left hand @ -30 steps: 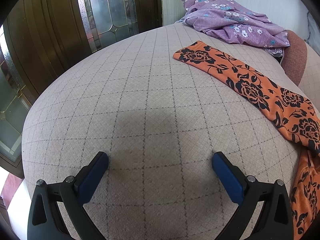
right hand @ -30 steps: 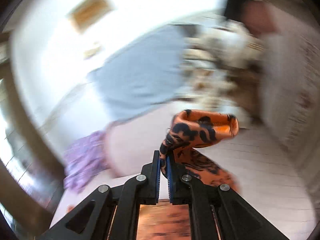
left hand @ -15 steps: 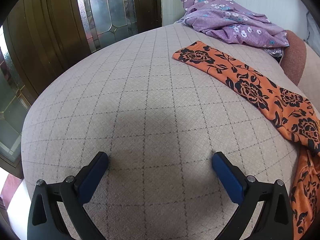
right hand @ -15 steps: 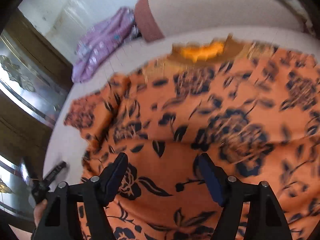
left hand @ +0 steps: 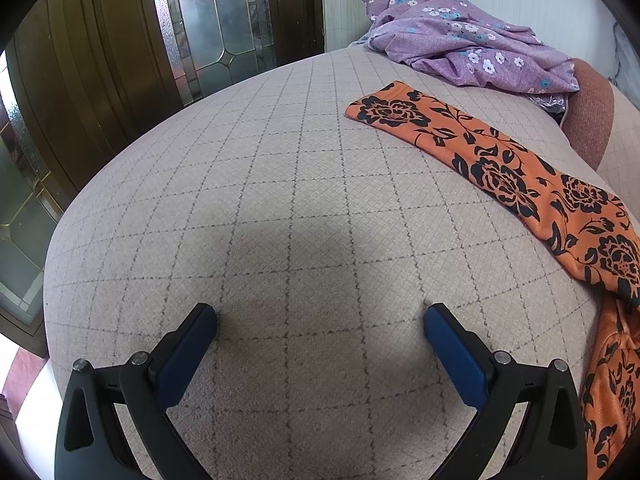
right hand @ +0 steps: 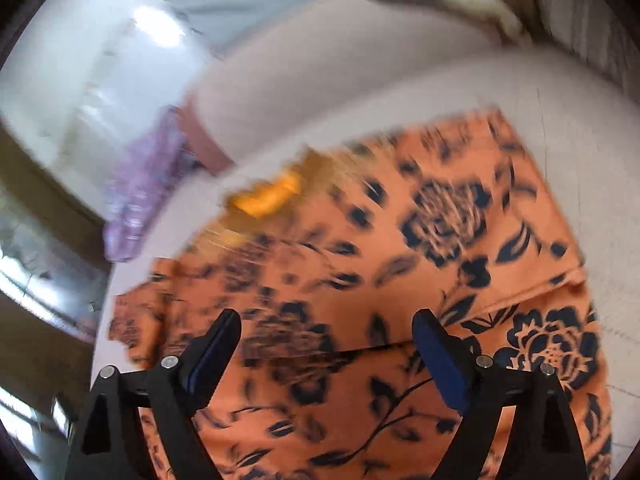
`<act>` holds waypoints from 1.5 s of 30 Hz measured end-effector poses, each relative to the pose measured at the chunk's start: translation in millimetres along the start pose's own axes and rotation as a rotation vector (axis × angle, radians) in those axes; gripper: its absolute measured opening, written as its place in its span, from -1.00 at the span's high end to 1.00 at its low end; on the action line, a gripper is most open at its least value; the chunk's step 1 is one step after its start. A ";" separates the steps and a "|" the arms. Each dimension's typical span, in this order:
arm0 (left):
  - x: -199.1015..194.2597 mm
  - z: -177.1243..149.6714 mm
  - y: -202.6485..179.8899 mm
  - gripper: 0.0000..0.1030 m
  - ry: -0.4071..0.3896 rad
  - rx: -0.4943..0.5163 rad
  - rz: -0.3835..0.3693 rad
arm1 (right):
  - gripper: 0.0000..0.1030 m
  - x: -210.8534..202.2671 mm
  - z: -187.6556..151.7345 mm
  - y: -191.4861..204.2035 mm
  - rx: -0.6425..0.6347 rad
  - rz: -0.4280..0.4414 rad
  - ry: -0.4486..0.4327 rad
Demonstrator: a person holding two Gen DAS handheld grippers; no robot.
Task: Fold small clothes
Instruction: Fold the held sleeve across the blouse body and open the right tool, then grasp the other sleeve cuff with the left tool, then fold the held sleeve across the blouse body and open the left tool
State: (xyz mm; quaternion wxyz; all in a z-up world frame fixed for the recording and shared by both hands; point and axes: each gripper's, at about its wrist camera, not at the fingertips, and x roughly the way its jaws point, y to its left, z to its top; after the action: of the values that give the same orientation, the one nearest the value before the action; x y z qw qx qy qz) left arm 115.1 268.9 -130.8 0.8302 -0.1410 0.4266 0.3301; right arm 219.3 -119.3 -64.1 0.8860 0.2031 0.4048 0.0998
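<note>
An orange garment with black flowers point(left hand: 500, 168) lies on the beige checked bed point(left hand: 280, 200), stretching from the middle back to the right edge in the left wrist view. My left gripper point(left hand: 320, 324) is open and empty, resting low over bare bed to the garment's left. In the right wrist view the same orange garment point(right hand: 400, 264) fills the frame, partly folded, with a fold edge across it. My right gripper point(right hand: 326, 332) is open and empty just above it. This view is blurred.
A purple flowered cloth point(left hand: 460, 36) lies crumpled at the far end of the bed, next to a reddish bolster point(left hand: 592, 112). Dark wooden doors with glass panes point(left hand: 200, 40) stand to the left beyond the bed's edge.
My right gripper let go of the orange garment, which now lies on the bed, and has opened wide. It is still moving over it. My left gripper has stayed in place.
</note>
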 end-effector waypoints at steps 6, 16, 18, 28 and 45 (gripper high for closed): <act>-2.3 5.3 3.9 -1.00 0.031 -0.002 -0.043 | -0.81 25.6 -76.5 13.5 -0.207 -0.077 0.032; 26.8 128.2 2.2 -0.97 0.069 -0.200 -0.472 | -0.93 25.8 -79.4 -0.7 -0.145 0.004 0.018; 49.0 146.4 -0.5 -0.80 0.108 -0.230 -0.503 | -0.94 29.8 -82.7 -1.6 -0.143 0.015 0.012; 105.5 159.4 -2.0 -0.39 0.172 -0.346 -0.472 | -0.99 28.3 -83.7 -5.5 -0.134 0.045 0.004; -22.9 200.0 -73.4 0.82 -0.139 0.029 -0.385 | -0.99 29.1 -84.6 -6.3 -0.136 0.046 -0.002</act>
State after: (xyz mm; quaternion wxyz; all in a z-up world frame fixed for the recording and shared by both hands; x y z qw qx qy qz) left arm 277.7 307.7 3.3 0.9074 -0.1846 0.3380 0.1683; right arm 174.3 -91.4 -136.4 0.8955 0.1517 0.3916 0.1472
